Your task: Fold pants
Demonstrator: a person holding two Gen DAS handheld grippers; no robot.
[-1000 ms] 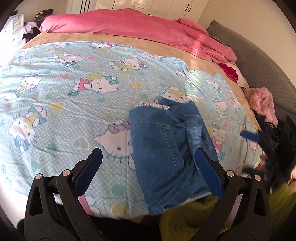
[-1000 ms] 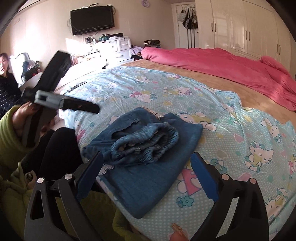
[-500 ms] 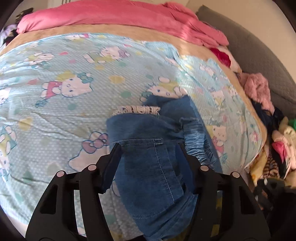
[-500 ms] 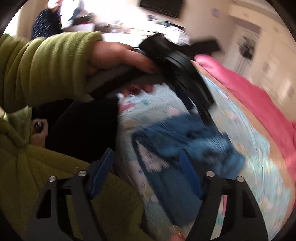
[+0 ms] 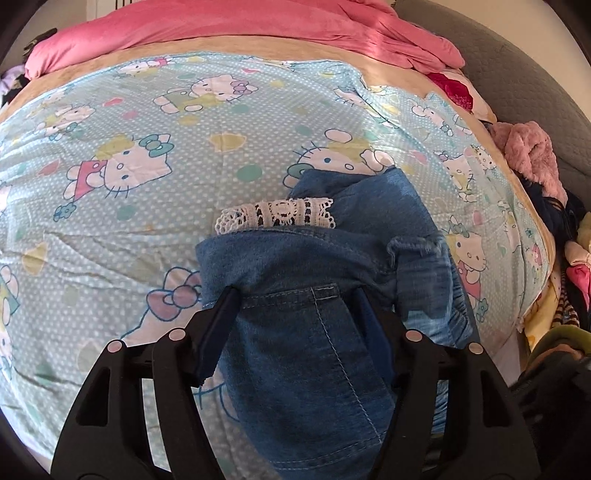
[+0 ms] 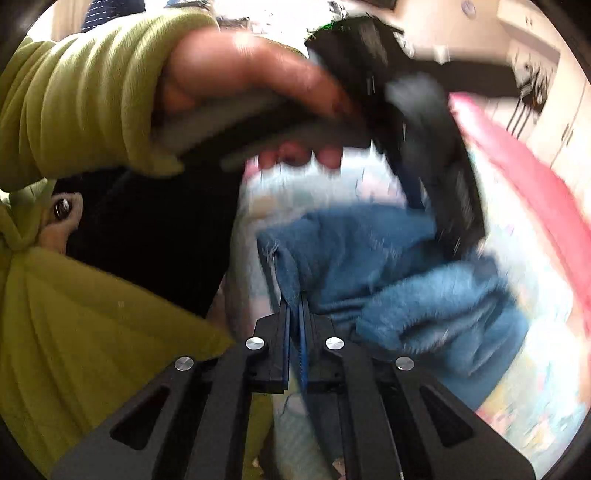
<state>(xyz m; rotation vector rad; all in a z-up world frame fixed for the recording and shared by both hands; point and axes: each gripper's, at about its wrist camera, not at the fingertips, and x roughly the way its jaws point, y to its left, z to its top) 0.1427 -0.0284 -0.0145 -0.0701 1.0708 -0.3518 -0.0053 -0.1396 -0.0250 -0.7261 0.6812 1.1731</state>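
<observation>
The blue denim pants (image 5: 332, 280) lie partly folded near the bed's front edge, with a white lace trim (image 5: 277, 216) showing on top. My left gripper (image 5: 295, 295) is half closed around a bunched denim layer, its jaws pressing the cloth from both sides. In the blurred right wrist view, my right gripper (image 6: 293, 299) is shut on an edge of the pants (image 6: 369, 258). The left gripper's black body (image 6: 424, 129) and the hand holding it sit just above the pants there.
The bed has a light blue cartoon-cat sheet (image 5: 147, 155). A pink duvet (image 5: 240, 29) lies along the far side. A grey headboard (image 5: 517, 74) and a pile of clothes (image 5: 532, 158) are at the right. The person's green sleeve (image 6: 74, 110) fills the left.
Both grippers moved in from open and apart onto the pants. The left one narrowed around the denim fold. The right one closed on the pants' edge.
</observation>
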